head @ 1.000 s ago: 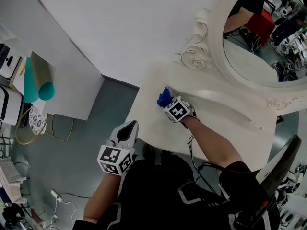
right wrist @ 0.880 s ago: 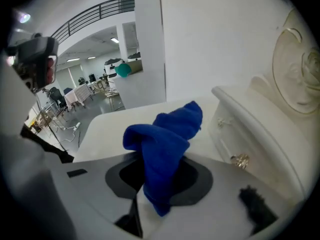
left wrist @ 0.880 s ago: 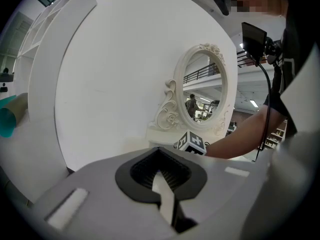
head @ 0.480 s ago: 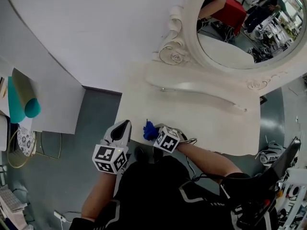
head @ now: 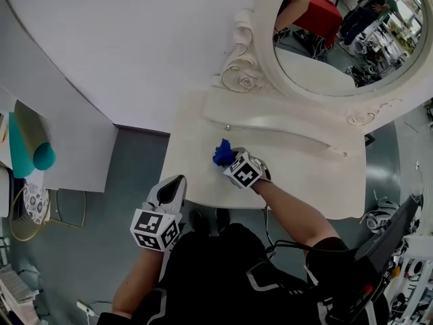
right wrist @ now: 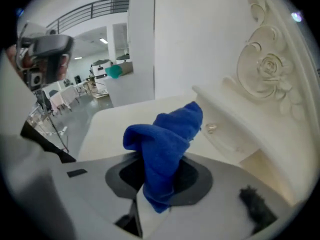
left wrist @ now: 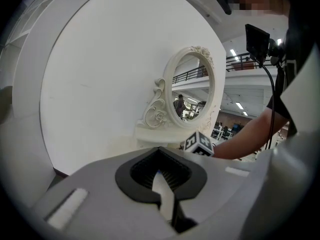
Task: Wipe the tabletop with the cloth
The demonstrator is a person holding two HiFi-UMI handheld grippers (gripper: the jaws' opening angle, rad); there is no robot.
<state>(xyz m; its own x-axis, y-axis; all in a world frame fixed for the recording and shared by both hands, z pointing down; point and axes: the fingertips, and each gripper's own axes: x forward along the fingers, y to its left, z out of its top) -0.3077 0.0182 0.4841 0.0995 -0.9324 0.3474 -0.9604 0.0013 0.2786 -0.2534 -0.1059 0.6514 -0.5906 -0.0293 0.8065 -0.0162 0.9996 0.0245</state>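
Since half a second earlier, the right gripper (head: 232, 161) has travelled from the near edge of the tabletop (head: 298, 175) inward, toward 12 o'clock, carrying the cloth (head: 222, 153) with it; the left gripper (head: 176, 184) has kept its place.

Surroundings: an oval mirror (head: 338, 46) in a cream, scroll-carved frame stands at the far edge, at 1 o'clock from the cloth. A raised ledge (head: 270, 119) runs along its foot, with a small knob (right wrist: 211, 129) on its front face, near the cloth's far tip. A teal roll (head: 30, 151) lies well apart at 9 o'clock, against a white panel.

Surface and room: the tabletop is pale cream and otherwise bare; a white wall rises behind it, grey floor (head: 132, 171) lies to its left, and a workshop hall shows in the mirror.

Jaws: the right gripper's jaws are clamped on the blue cloth's lower end, and the rest of it rises bunched above them over the left part of the tabletop. Whether the cloth touches the surface cannot be told. The left gripper's jaws are drawn together with nothing between them; it is off the tabletop, over the floor at 7 o'clock.
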